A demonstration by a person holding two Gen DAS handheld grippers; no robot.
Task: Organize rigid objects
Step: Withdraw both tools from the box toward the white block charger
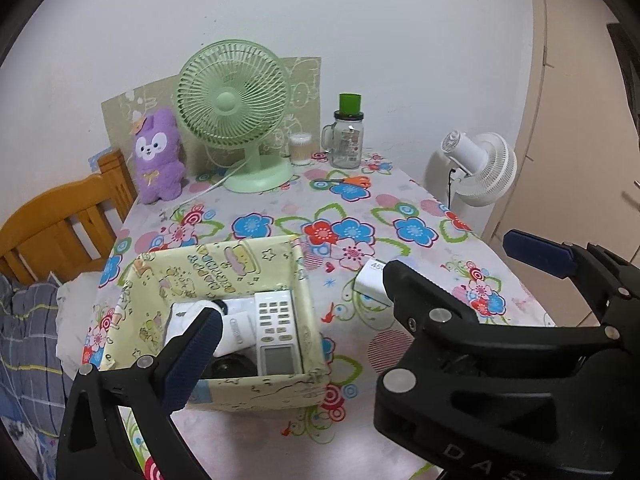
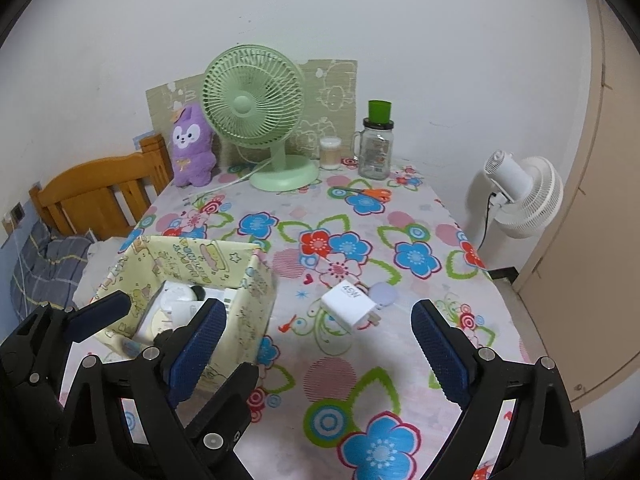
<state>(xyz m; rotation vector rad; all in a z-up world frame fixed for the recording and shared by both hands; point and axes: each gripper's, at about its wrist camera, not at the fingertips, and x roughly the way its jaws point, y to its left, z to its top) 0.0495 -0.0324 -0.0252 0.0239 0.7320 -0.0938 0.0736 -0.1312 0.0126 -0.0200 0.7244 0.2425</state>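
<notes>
Box (image 2: 256, 280), patterned paper walls, sits at lower left of the right wrist view, on the floral table (image 2: 400, 360). Walls look thin and soft; judged easy to dent or shove, so it should not be pushed against. Inside, seen from the left wrist view: remote (image 1: 276, 328) lying flat along the right wall, white items beside it, a dark round thing at the near wall, not identifiable.

Charger (image 2: 349, 303), white block marked 45W, lies on the table centre-frame, well apart from the box, prongs toward lower right. A pale disc (image 2: 383, 295) touches or nearly touches its upper right edge. Judged light, stiff, smooth-sided and a bit slippery. Best hold: across the two broad flat faces or the short sides, clear of the prongs.

Right gripper (image 2: 318, 354): fingers spread wide, holding nothing, below the charger in frame. Left gripper (image 1: 356, 292): fingers also wide apart, empty, one finger (image 1: 200, 356) over the box's near wall.

Scissors (image 2: 366, 193) lie upper centre, far off.
</notes>
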